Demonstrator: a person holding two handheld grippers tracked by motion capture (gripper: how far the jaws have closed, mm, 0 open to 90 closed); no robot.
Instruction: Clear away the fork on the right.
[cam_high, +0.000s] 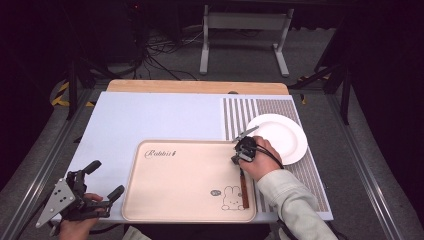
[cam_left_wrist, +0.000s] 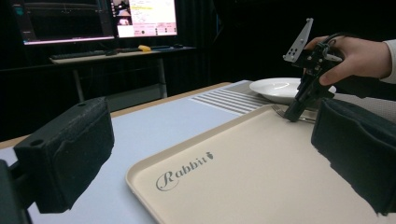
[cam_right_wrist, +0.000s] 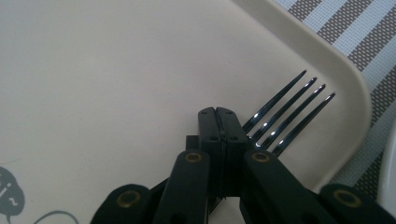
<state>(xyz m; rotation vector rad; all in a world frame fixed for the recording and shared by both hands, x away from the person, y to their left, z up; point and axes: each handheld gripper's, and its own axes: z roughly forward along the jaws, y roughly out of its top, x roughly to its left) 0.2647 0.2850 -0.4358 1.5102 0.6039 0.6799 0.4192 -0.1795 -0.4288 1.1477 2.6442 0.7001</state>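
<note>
Right gripper (cam_right_wrist: 219, 116), jaws closed together, pins fork (cam_right_wrist: 289, 109) on tray (cam_right_wrist: 116, 70).

Fork (cam_right_wrist: 289, 109) in play: dark, glossy metal, four slim tines, brown handle (cam_high: 243, 190). It lies flat inside the cream tray's (cam_high: 180, 200) right edge, tines aimed at twelve o'clock toward the top-right corner, handle trailing to six o'clock beside the rabbit print.

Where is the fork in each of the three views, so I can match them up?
High view: fork along the tray's right edge, under the right tool, wooden handle toward the person.
Left gripper view: tines at right of centre, beside that tool's tip.
Right gripper view: tines right of centre, past the shut jaws.
Shared landmark: the tray's rim.
</note>
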